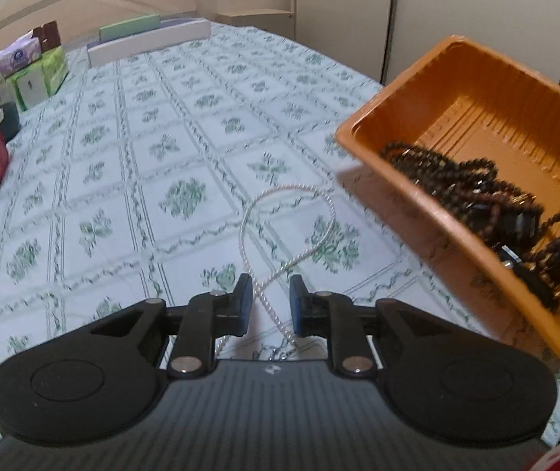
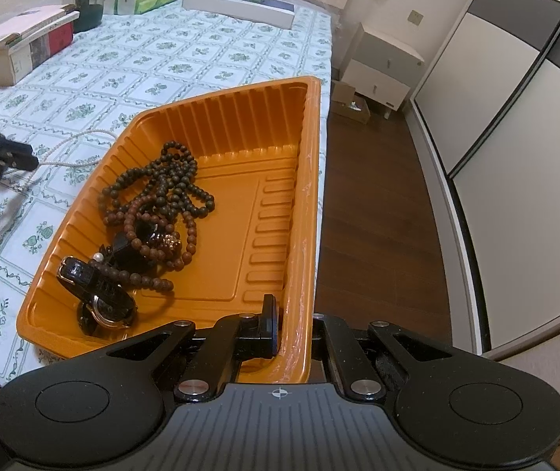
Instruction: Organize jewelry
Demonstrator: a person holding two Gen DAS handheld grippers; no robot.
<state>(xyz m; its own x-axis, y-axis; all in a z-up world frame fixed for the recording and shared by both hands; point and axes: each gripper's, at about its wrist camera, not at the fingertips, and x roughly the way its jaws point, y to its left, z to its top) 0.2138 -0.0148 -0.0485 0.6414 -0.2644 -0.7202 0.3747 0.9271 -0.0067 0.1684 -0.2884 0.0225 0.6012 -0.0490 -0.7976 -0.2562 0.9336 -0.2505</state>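
One necklace (image 1: pixel 280 235) lies between the open left gripper (image 1: pixel 270 302) — close low on the strand; right gripper (image 2: pixel 291 329) pinches the tray (image 2: pixel 303 204) wall.

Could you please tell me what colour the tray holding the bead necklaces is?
The tray is orange, seen best in the right wrist view.

Home bedroom: sliding wardrobe (image 2: pixel 515 98), nightstand (image 2: pixel 382 66), floral tablecloth (image 1: pixel 185 157).
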